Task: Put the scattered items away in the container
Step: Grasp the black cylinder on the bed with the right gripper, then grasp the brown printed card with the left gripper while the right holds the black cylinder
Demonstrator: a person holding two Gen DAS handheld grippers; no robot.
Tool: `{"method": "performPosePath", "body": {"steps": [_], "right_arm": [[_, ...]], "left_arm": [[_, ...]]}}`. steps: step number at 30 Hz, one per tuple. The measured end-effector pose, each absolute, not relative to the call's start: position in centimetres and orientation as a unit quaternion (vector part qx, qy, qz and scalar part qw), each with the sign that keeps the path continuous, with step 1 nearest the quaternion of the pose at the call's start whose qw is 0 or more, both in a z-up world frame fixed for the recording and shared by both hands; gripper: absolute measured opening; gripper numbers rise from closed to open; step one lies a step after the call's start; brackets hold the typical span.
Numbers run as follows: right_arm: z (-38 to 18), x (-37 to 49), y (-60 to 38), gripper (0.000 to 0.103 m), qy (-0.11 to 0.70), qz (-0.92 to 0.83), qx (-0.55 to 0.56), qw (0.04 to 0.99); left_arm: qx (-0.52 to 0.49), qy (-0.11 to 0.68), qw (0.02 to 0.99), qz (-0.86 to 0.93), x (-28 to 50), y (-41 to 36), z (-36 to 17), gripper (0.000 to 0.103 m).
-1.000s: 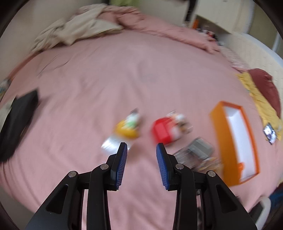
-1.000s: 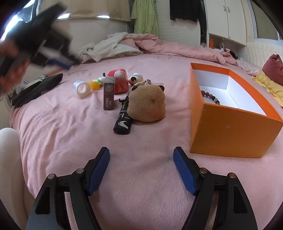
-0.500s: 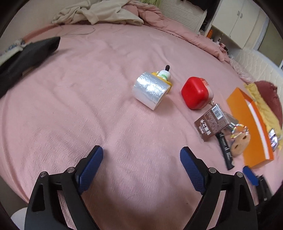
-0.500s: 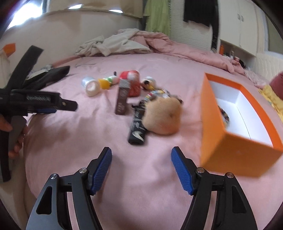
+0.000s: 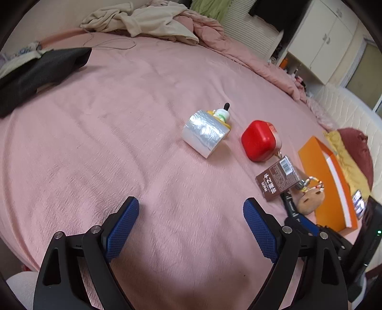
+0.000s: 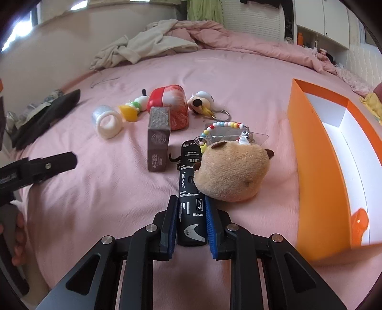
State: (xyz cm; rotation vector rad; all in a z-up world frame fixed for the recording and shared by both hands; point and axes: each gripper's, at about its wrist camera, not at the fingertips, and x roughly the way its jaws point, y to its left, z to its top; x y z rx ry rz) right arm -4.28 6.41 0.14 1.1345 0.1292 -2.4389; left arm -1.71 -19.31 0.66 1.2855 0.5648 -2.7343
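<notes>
My right gripper [image 6: 191,209] is shut on the near end of a black tube [image 6: 191,181] that lies on the pink bed. A tan plush toy [image 6: 232,170] rests against the tube's right side. The orange box [image 6: 317,152] stands open to the right. A brown carton [image 6: 158,140], a red case [image 6: 170,105], a tape roll [image 6: 107,121], a yellow figurine [image 6: 132,107] and a beaded keychain [image 6: 224,125] lie behind. My left gripper [image 5: 191,224] is open and empty, short of the tape roll [image 5: 204,133] and the red case [image 5: 259,140].
A black pouch [image 5: 35,74] lies at the bed's left edge. Crumpled beige clothes [image 5: 140,20] and a pink duvet [image 6: 250,45] lie at the far side. A dog-head keyring [image 6: 201,101] sits behind the red case. A phone [image 5: 359,206] lies beyond the box.
My right gripper has moved forward and closed on the black tube. My left gripper stays open and has drifted slightly closer over the bed.
</notes>
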Motion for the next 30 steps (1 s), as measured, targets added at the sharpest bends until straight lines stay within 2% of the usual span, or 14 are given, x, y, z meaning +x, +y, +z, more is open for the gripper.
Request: {"method": "performPosePath", "body": {"steps": [4, 8, 13, 14, 17, 20, 23, 25, 30], "right_arm": [[0.1, -1.1, 7.7, 0.021, 0.063, -0.886, 0.393, 0.238], [0.4, 1.5, 9.2, 0.021, 0.068, -0.891, 0.383, 0.233], [0.7, 2.8, 11.2, 0.021, 0.025, -0.891, 0.396, 0.221], [0.7, 3.0, 11.5, 0.021, 0.016, -0.891, 0.397, 0.219], [0.8, 3.2, 11.9, 0.021, 0.007, -0.891, 0.398, 0.218], [0.8, 3.2, 11.9, 0.021, 0.004, -0.891, 0.398, 0.218], [0.7, 3.1, 12.1, 0.021, -0.008, -0.890, 0.399, 0.221], [0.6, 3.0, 12.2, 0.021, -0.015, -0.889, 0.401, 0.220], [0.5, 2.9, 12.0, 0.021, -0.017, -0.890, 0.401, 0.218]], "left_arm": [[0.415, 0.156, -0.021, -0.896, -2.3, -17.3, 1.3, 0.089], [0.423, 0.069, -0.064, -0.901, -4.4, -13.6, 1.4, 0.089], [0.423, 0.014, -0.129, -0.897, -7.6, -9.8, 2.0, 0.088], [0.428, 0.006, -0.138, -0.893, -8.4, -9.1, 2.0, 0.086], [0.449, -0.011, -0.160, -0.879, -10.6, -8.2, 1.6, 0.058], [0.471, -0.024, -0.177, -0.864, -12.7, -7.8, 0.9, 0.060], [0.490, -0.002, -0.207, -0.847, -13.7, -8.6, 0.2, 0.071], [0.495, 0.008, -0.225, -0.839, -13.9, -9.0, -0.4, 0.074], [0.483, -0.057, -0.232, -0.842, -13.1, -6.8, -0.5, 0.075]]}}
